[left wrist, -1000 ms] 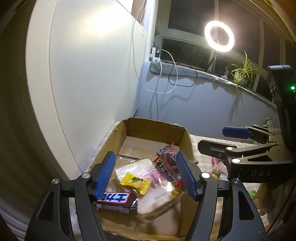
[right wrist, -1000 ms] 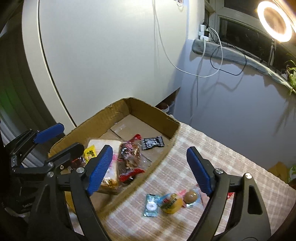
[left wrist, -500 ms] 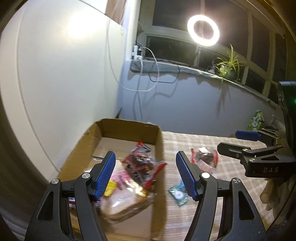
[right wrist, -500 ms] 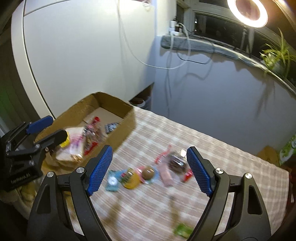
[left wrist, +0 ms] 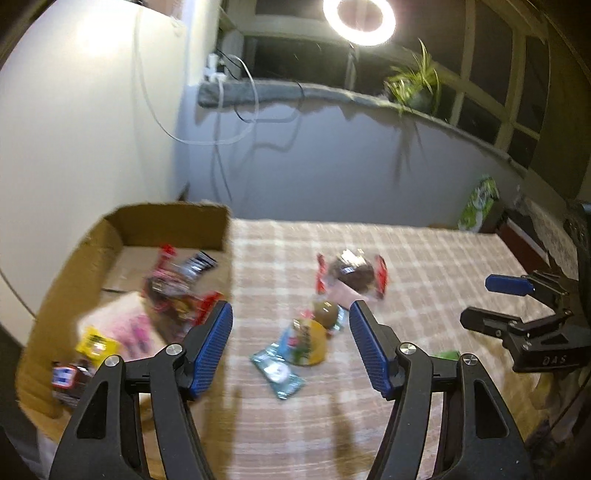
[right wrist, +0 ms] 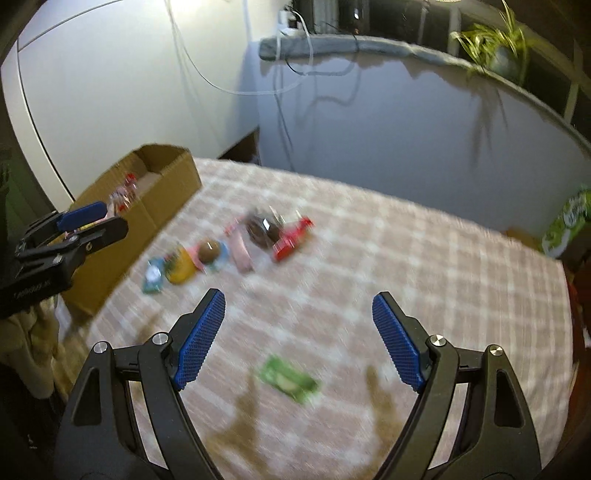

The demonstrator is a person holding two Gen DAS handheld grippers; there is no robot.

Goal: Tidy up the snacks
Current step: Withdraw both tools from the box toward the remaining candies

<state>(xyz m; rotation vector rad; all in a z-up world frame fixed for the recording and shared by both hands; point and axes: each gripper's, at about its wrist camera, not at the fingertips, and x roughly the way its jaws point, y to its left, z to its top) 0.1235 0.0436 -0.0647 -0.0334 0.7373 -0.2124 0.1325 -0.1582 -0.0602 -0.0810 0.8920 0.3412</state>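
A cardboard box (left wrist: 173, 225) at the table's left holds several wrapped snacks; it also shows in the right wrist view (right wrist: 166, 177). Loose snacks lie on the checked cloth: a teal packet (left wrist: 277, 369), a yellow snack (left wrist: 308, 341), a brown ball (left wrist: 327, 312) and a red-ended chocolate pack (left wrist: 352, 273). My left gripper (left wrist: 291, 347) is open and empty, above the teal and yellow snacks. My right gripper (right wrist: 295, 339) is open and empty, above a green packet (right wrist: 290, 378).
The checked tablecloth (right wrist: 406, 266) covers the table. A green bag (right wrist: 569, 221) stands at the far right edge. A white wall and cables lie behind the box, a windowsill with a plant (left wrist: 413, 85) and a ring light (left wrist: 358, 16) beyond.
Both grippers have swung right, away from the box and out over the cloth. The loose snacks now lie between the left fingers; the green packet has come under the right gripper.
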